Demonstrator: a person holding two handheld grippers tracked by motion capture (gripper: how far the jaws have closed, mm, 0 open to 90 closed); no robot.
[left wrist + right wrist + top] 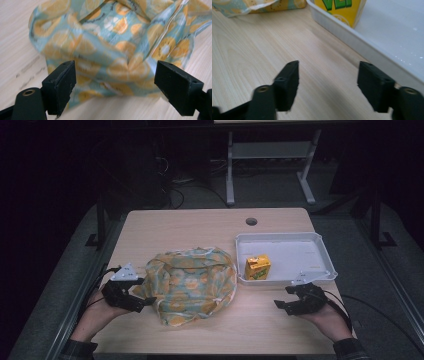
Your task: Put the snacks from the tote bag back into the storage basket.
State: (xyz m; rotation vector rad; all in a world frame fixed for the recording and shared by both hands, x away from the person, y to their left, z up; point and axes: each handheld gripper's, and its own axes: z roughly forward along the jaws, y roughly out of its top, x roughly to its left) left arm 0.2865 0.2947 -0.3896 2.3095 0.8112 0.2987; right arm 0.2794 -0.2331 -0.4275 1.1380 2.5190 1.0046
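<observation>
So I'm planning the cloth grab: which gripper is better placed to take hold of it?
Left. The left gripper has open jaws already framing the edge of the fruit-print cloth; the right gripper points at bare table beside the white tray.

The person's left hand comes in from the bottom left with its forearm angled up and inward, and holds the left hand-held gripper low and pointing toward the middle, jaws standing well apart with no pad pressing on anything. The right hand mirrors it from the bottom right, and its right hand-held gripper points inward with jaws parted and nothing between them.
</observation>
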